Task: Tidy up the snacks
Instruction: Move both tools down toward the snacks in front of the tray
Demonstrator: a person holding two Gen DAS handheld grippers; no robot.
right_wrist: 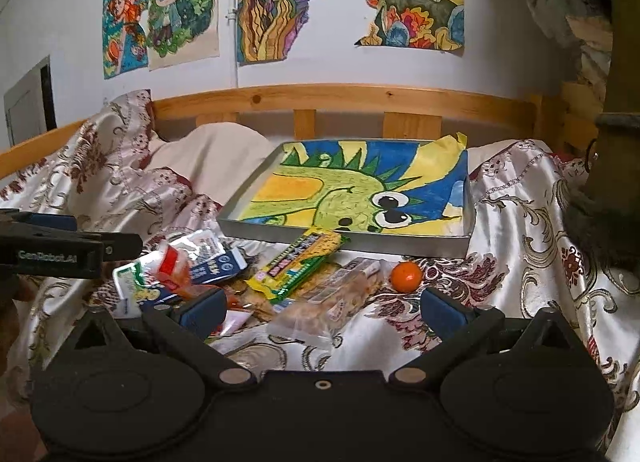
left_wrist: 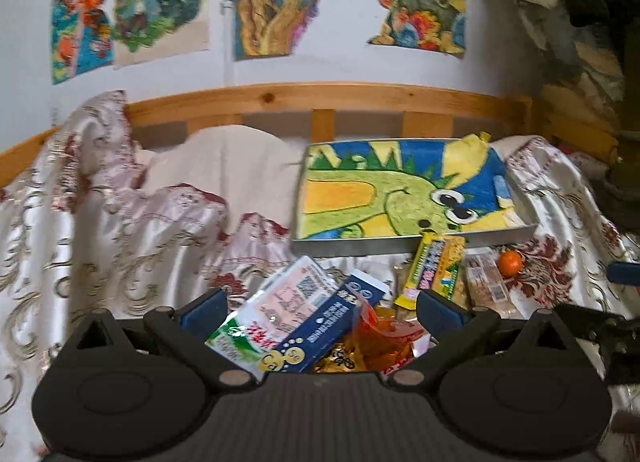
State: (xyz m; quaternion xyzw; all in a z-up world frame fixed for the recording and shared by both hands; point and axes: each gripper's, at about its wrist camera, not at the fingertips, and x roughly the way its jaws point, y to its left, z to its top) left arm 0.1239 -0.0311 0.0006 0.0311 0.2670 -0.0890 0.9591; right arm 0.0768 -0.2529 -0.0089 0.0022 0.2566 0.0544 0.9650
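Note:
A heap of snacks lies on the patterned satin cloth in front of a shallow metal tray (left_wrist: pixel 400 241) (right_wrist: pixel 344 242) lined with a dinosaur drawing. My left gripper (left_wrist: pixel 322 306) is open and hovers low over a white-green packet (left_wrist: pixel 256 326), a blue box (left_wrist: pixel 320 326) and an orange wrapper (left_wrist: pixel 380 338), which lie between its fingers. My right gripper (right_wrist: pixel 324 306) is open above a clear-wrapped biscuit pack (right_wrist: pixel 340 294). A yellow-green bar pack (right_wrist: pixel 296 266) (left_wrist: pixel 434 266) leans on the tray's front rim. A small orange fruit (right_wrist: pixel 406 276) (left_wrist: pixel 510 264) lies to the right.
A wooden bed rail (right_wrist: pixel 340 95) and a wall with drawings stand behind the tray. Rumpled cloth (right_wrist: pixel 532 229) rises on both sides. A dark bundle (right_wrist: pixel 600 213) fills the right edge. The left gripper's black fingers (right_wrist: pixel 120 246) reach in from the left in the right wrist view.

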